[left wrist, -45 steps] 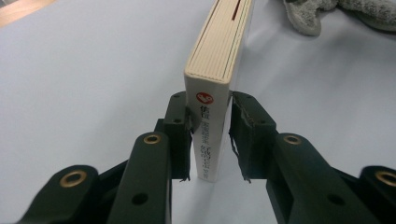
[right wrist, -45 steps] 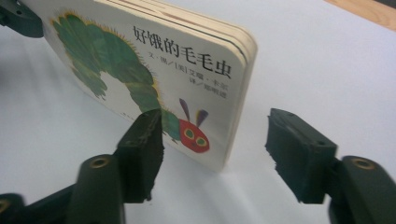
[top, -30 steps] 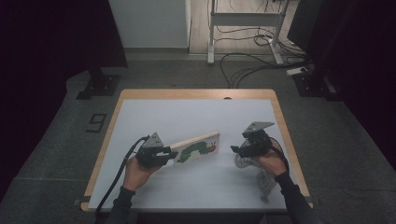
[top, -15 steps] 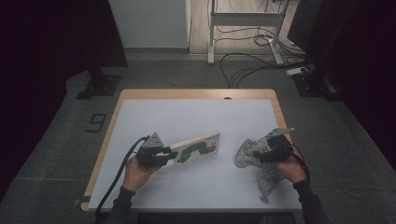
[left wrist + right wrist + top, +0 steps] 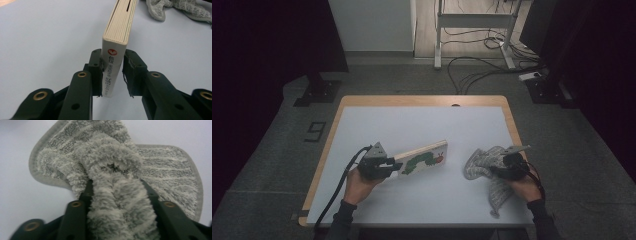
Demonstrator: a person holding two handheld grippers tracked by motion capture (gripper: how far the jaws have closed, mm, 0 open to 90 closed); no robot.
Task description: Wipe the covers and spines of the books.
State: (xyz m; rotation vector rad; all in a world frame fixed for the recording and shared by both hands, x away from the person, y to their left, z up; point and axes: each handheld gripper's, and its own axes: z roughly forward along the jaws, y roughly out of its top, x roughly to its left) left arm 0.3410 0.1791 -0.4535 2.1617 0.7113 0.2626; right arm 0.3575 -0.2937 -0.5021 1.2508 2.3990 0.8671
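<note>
High view: the left gripper (image 5: 388,167) holds a thick white caterpillar board book (image 5: 423,157) on edge at the near left of the pale blue table (image 5: 422,125). The right gripper (image 5: 501,168) is on a grey fluffy towel (image 5: 484,165) at the near right.

Left gripper view: the jaws clamp the book's spine (image 5: 112,72); it could tip if that grip loosens.

Right gripper view: the jaws have just closed on a bunched fold of towel (image 5: 117,195), which may slip out.

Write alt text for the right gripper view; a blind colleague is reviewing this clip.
The right gripper has its two black jaws shut on a thick fold of fluffy grey cloth. The rest of the cloth spreads flat beyond the jaws on a pale table, its hemmed edge curving round both sides.
</note>
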